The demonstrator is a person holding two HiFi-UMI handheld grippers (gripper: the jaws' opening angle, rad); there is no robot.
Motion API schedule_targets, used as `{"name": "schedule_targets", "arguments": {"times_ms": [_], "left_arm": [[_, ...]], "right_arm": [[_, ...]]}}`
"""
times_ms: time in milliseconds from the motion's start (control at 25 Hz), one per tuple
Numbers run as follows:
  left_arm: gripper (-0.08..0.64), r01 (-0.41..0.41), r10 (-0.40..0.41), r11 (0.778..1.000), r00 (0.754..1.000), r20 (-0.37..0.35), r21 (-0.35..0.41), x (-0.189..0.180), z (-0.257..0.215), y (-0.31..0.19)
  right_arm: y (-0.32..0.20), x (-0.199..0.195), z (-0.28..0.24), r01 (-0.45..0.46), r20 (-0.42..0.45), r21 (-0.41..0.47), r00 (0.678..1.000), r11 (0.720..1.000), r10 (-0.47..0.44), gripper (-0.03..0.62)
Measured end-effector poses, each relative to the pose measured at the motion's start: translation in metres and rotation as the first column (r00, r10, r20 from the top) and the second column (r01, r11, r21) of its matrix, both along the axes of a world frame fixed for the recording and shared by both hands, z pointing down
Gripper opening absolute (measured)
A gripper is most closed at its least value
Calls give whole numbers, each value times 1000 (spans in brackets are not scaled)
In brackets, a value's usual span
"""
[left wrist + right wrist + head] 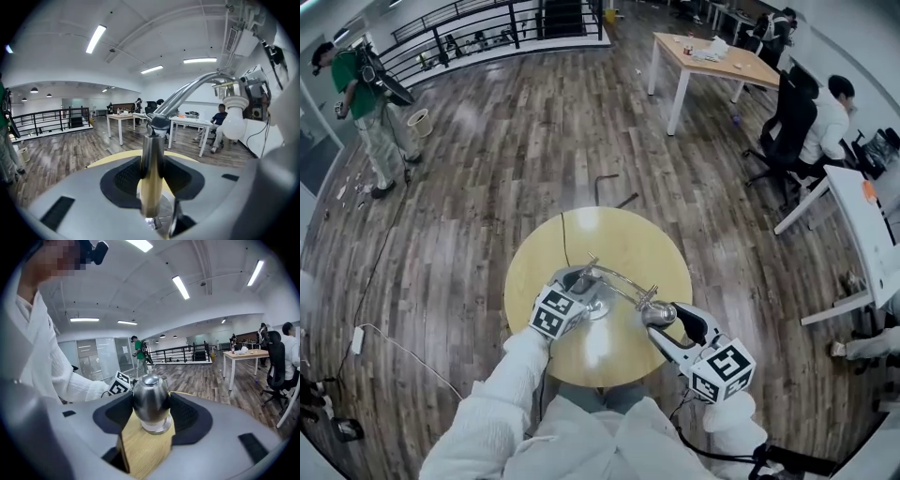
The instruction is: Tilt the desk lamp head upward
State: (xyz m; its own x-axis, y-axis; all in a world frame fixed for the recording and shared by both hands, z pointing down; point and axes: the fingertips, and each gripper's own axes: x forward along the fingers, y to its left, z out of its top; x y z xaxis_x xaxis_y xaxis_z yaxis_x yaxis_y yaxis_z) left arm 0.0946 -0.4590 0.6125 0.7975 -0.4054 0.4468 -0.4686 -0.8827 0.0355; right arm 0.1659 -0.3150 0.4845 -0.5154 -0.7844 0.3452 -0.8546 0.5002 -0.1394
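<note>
With the left tongs, pinches the desk lamp's shiny pole near its base. With the right tongs, pinches the round lamp head over the round yellow desk.

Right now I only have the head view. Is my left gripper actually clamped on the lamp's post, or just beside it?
Observer: Clamped. The left gripper view shows the left gripper with a jaw pressed on each side of the upright post.
Operator: And the right one?
Observer: The right gripper is shut on the chrome lamp head.
Operator: Which way does the bulb face?
Observer: In the left gripper view the white bulb faces downward.
</note>
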Motion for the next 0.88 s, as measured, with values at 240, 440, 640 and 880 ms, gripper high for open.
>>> {"name": "schedule_targets", "arguments": {"times_ms": [240,440,640,880], "left_arm": [[138,0,-1,1000,1000,2,19,-5,1,-6],[138,-6,7,1000,1000,-4,26,-8,2,-6],[138,-25,24,999,1000,3,24,-8,1,-5],[138,-50,49,998,998,32,36,-7,0,-5]], "right_arm": [[-15,-12,-36,24,-57,-28,998,999,-26,259],[-32,-26,-64,50,-113,-61,992,997,-57,259],[-53,-39,-86,73,-150,-103,985,992,-89,259],[-80,-58,-112,101,-214,-167,967,981,-136,259]]}}
